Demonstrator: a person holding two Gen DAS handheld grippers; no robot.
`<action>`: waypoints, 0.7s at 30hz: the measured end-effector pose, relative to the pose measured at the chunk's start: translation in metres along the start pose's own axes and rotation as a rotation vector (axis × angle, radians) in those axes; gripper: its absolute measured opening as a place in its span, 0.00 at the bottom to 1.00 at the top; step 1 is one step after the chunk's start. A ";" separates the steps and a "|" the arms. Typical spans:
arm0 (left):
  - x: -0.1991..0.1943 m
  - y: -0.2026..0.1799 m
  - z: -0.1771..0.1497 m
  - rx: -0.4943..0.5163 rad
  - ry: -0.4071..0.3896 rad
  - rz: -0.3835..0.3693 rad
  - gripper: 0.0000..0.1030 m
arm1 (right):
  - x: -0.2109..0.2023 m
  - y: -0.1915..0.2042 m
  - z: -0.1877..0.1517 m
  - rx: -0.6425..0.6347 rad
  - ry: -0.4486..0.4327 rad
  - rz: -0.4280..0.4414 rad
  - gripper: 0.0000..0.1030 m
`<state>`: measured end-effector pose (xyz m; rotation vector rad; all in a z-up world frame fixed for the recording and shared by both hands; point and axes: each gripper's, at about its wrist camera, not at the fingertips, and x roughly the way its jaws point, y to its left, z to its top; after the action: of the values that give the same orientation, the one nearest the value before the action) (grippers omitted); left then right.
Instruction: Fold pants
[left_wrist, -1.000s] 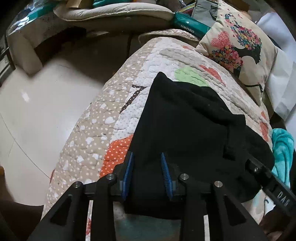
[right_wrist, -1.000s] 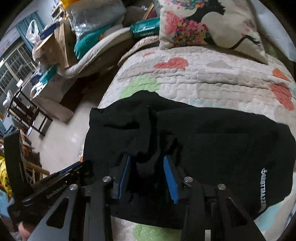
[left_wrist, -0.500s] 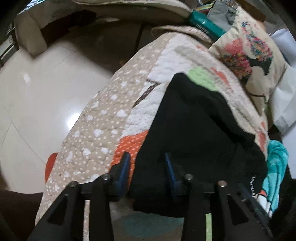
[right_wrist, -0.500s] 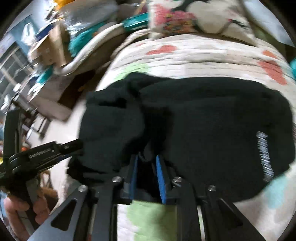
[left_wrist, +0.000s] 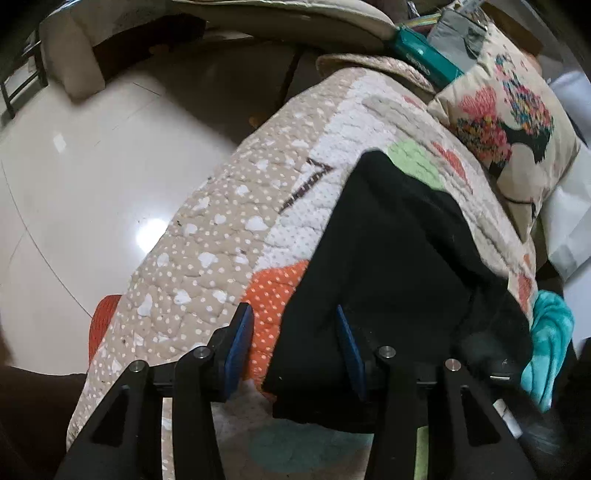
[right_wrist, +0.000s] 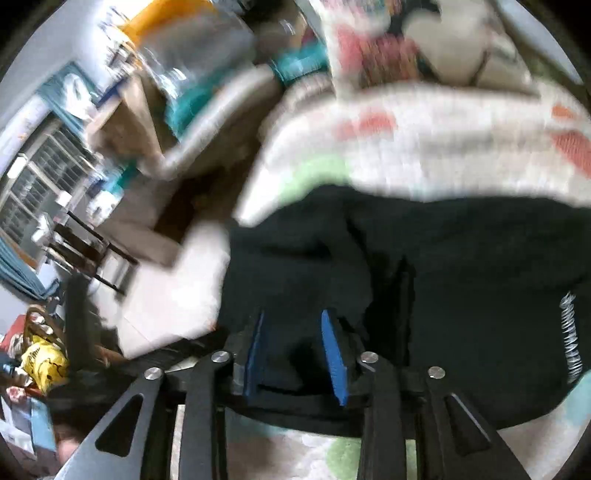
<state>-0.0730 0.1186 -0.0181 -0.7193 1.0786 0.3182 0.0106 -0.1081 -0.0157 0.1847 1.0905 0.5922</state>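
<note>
Black pants (left_wrist: 399, 266): lay folded on the quilt (left_wrist: 207, 258), their near left corner at the quilt's orange patch, below the floral pillow (left_wrist: 509, 122).
Left gripper (left_wrist: 293, 350): pointed steeply down at that near corner; its jaws had just been opening and stood apart, the left blue pad (left_wrist: 238, 347) over bare quilt, the right one at the fabric, neither pressing, so the cloth was released.
Right gripper (right_wrist: 295, 354): tilted down over the near edge of the pants (right_wrist: 461, 258), just above the quilt (right_wrist: 424, 147); its jaws had just been opening, with a dark fold between the blue pads (right_wrist: 332, 354).
Right grip: the blurred view left it seemingly loose, not clenched.
White lettering (right_wrist: 570, 332): sat on the pants' right end, well apart from the right gripper.
</note>
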 end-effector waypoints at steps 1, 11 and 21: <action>-0.002 0.002 0.002 -0.006 -0.006 -0.008 0.44 | 0.004 -0.007 -0.002 0.023 0.004 -0.061 0.29; -0.024 -0.068 -0.001 0.232 -0.039 -0.165 0.44 | -0.118 -0.088 -0.044 0.260 -0.288 -0.291 0.42; -0.003 -0.246 -0.037 0.756 0.100 -0.262 0.44 | -0.102 -0.143 -0.073 0.490 -0.271 -0.166 0.42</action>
<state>0.0395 -0.0871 0.0666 -0.1879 1.0788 -0.3480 -0.0351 -0.2923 -0.0302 0.5771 0.9594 0.1353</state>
